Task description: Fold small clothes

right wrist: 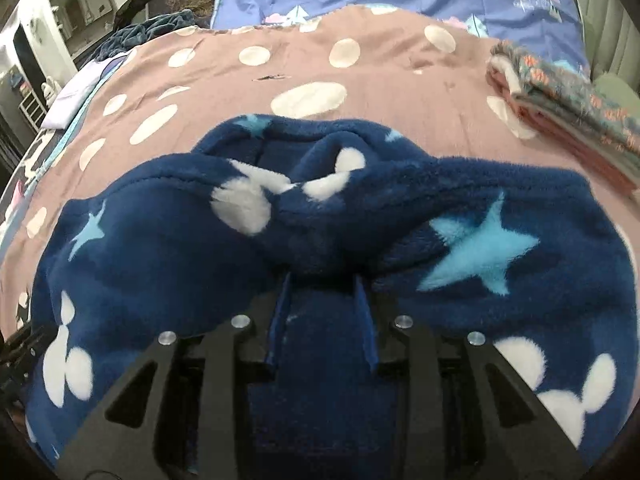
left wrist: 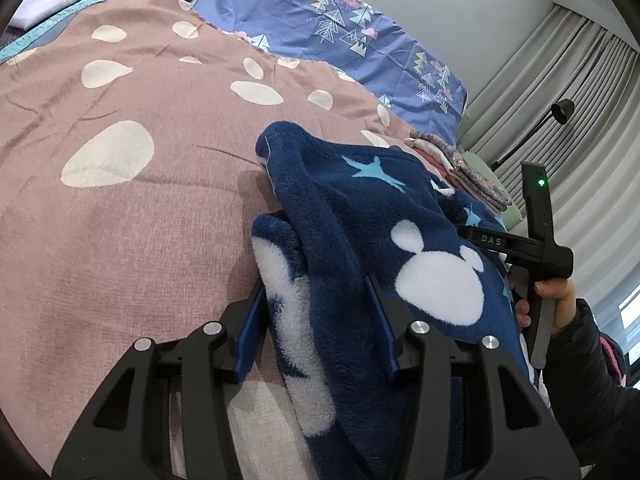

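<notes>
- My left gripper [left wrist: 316,320] is closest in: its blue pads stand partly apart with a thick fold of the navy fleece garment [left wrist: 360,216] packed between them, and I read that as a grip on the bunched edge.
- My right gripper [right wrist: 322,312] has its pads closer together, clamped on a gathered ridge of the same garment [right wrist: 320,216]; the fleece bulges up just past the tips.
- From the left camera, my right hand [left wrist: 556,300] wraps that gripper's handle at the right, sleeve below it, with the tool tilted down toward the bed.
- Both tools point downward at the cloth, the right one more steeply as far as I can judge.
- The garment lies on the near part of the pink spotted bedspread [left wrist: 120,208], crumpled, with its middle twisted and stars and white mouse shapes showing. I'd say this piece is mid-fold at best: no clean edges yet, so it needs spreading, folding and stacking.
- Farther off to the right sits a stack of folded clothes [right wrist: 560,92], so part of the job looks done.
- Farthest, a blue tree-print cover [left wrist: 340,20] lies across the head of the bed.
</notes>
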Motion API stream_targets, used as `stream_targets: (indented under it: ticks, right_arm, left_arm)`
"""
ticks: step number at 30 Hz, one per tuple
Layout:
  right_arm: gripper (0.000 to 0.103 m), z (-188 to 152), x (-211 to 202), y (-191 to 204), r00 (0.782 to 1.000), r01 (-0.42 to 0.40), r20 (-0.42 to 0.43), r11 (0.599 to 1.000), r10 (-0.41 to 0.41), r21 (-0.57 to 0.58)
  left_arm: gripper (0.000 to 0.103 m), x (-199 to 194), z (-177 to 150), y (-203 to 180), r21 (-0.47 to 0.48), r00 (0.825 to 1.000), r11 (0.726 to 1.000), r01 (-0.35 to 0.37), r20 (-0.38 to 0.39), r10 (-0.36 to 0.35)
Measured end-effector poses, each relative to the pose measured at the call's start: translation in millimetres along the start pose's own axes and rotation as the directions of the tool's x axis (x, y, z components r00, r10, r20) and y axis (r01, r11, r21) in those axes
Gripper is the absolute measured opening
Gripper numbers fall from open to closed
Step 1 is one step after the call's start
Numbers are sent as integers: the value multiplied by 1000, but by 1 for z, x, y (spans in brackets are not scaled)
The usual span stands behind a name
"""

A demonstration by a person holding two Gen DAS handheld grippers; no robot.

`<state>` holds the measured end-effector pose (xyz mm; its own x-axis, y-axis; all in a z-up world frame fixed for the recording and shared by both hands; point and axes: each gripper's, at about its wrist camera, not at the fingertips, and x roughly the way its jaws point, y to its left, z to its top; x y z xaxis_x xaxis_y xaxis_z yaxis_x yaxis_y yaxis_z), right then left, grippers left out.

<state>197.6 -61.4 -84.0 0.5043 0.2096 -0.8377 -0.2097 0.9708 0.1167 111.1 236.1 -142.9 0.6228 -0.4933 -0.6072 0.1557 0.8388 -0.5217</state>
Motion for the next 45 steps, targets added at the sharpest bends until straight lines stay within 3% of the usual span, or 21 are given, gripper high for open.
stream_targets:
  ticks: [2,4,6,9,10,13,17,20,22,25,28,30,31,33,34,35,36,39,41,45]
  right_arm:
    - [37,-10,-26,1,999,3,33,1000,-4,12]
    - [41,-23,-71,7,991,-1,134,1000,-3,29]
    - [52,-43,-113,24,972,-63,224,996,75,-64]
    - [62,-101,-164,79,937,-69,302,939,177,-336]
    - [63,-126,-174,99,930,-66,302,902,211,-427]
    - [68,-212,-183,164,918,2,283,709,278,-705]
    - [74,-269,-169,212,880,231,401,510,253,-828]
    - [75,-271,-147,230,887,275,412,481,206,-832]
    - [75,-265,-129,238,893,306,422,479,155,-823]
    - [74,-254,-110,248,877,356,464,482,123,-801]
    - [74,-243,-94,254,879,344,457,486,133,-804]
    - [72,-230,-86,255,888,318,440,512,133,-797]
    - [65,-226,-84,254,890,313,437,520,132,-795]
    - [28,-220,-83,253,895,291,422,527,145,-798]
    - [24,-221,-89,252,892,283,423,533,159,-797]
    - [21,-226,-102,250,882,273,436,561,179,-782]
    - [19,-219,-112,243,878,234,431,603,206,-763]
    - [19,-194,-140,212,872,67,397,732,288,-678]
    - [19,-174,-160,187,851,-38,396,794,344,-606]
    - [19,-154,-199,137,795,-168,448,858,409,-485]
  left_arm:
    - [49,0,-1,1,-4,1000,1000,5,2,-5]
    - [49,0,-1,3,-9,1000,1000,12,3,-12]
    - [49,0,-1,3,-14,1000,1000,18,3,-18]
    - [49,0,-2,4,-18,1000,1000,22,3,-22]
    - [49,0,-2,3,-18,1000,1000,23,3,-23]
    - [49,0,-2,3,-21,1000,999,26,4,-26]
    - [49,-1,-3,3,-28,999,999,34,5,-34]
    - [49,-1,-3,4,-26,1000,999,31,4,-31]
    - [49,-1,-3,5,-31,999,999,36,4,-36]
    - [49,-1,-3,4,-39,999,998,46,2,-46]
    - [50,-1,-1,7,-57,998,996,69,0,-70]
    - [50,0,2,11,-71,996,994,86,-1,-86]
    - [50,0,4,12,-77,996,993,91,-1,-92]
    - [47,2,8,13,-88,995,992,95,-1,-96]
    - [43,3,11,14,-93,995,991,95,-2,-95]
    - [27,2,13,14,-100,994,989,108,-1,-109]
    - [25,1,16,13,-105,993,988,118,2,-118]
    - [23,-15,26,-8,-72,991,989,126,46,-123]
    - [23,-27,37,-28,-46,988,989,137,76,-134]
    - [23,-42,59,-88,57,984,988,141,101,-146]
